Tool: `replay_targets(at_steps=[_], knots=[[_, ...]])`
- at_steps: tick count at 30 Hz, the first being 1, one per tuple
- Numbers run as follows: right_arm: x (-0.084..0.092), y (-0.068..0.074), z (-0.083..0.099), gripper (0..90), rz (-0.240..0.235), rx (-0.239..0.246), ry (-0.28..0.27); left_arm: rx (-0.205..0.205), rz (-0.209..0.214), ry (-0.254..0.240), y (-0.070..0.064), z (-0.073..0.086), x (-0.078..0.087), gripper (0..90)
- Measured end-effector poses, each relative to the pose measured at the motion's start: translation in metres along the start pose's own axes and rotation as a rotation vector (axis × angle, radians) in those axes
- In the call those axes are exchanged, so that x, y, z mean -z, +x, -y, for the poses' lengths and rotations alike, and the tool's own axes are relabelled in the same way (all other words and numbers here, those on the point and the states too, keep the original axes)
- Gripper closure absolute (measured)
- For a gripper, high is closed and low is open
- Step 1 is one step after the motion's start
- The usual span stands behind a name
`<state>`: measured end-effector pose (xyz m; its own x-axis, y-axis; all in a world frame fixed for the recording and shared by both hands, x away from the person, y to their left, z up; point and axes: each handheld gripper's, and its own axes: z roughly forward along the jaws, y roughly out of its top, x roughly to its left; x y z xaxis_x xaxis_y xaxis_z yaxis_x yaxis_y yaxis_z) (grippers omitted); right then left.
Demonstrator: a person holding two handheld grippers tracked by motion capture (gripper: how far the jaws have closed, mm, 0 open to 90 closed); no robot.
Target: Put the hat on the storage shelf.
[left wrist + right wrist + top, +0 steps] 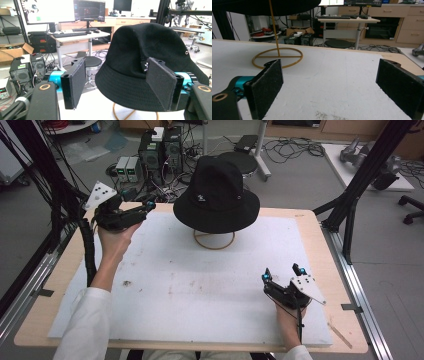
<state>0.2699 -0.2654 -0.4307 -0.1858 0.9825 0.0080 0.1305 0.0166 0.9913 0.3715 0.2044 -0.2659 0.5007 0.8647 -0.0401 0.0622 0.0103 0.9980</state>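
Right gripper (pixel 284 273): near the worktop's (pixel 310 222) front-right corner we see it low over the white mat (pixel 200 280), jaws spread wide, nothing between them.
Left gripper (pixel 150 206): by the far-left corner, raised, aimed at the hat; jaws spread, empty.
Black bucket hat (pixel 216 195): we find it perched on a gold wire stand (pixel 214 240), at the middle of the far edge.
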Motion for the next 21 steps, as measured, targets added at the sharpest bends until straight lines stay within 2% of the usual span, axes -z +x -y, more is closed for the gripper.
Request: replay_targets(at_steps=[3,12,13,14,15,21], knots=[[0.0,0.0,0.0,6.5,0.0,0.0,0.0,0.006,-0.015,-0.007,0.002,0.007,0.011,32.3],[0.0,0.001,0.0,6.5,0.002,0.009,-0.004,0.022,-0.058,-0.006,0.01,0.021,0.027,32.3],[0.001,0.001,0.0,6.5,0.005,0.007,-0.002,0.016,-0.075,-0.005,0.009,0.026,0.032,32.3],[0.001,0.001,0.0,6.5,0.005,0.007,-0.003,0.016,-0.075,-0.005,0.009,0.026,0.032,32.3],[0.001,0.001,0.0,6.5,0.006,0.01,-0.005,-0.002,-0.091,-0.003,0.006,0.032,0.036,32.3],[0.001,0.001,0.0,6.5,0.007,0.002,-0.005,0.006,-0.104,-0.013,0.007,0.044,0.045,32.1]])
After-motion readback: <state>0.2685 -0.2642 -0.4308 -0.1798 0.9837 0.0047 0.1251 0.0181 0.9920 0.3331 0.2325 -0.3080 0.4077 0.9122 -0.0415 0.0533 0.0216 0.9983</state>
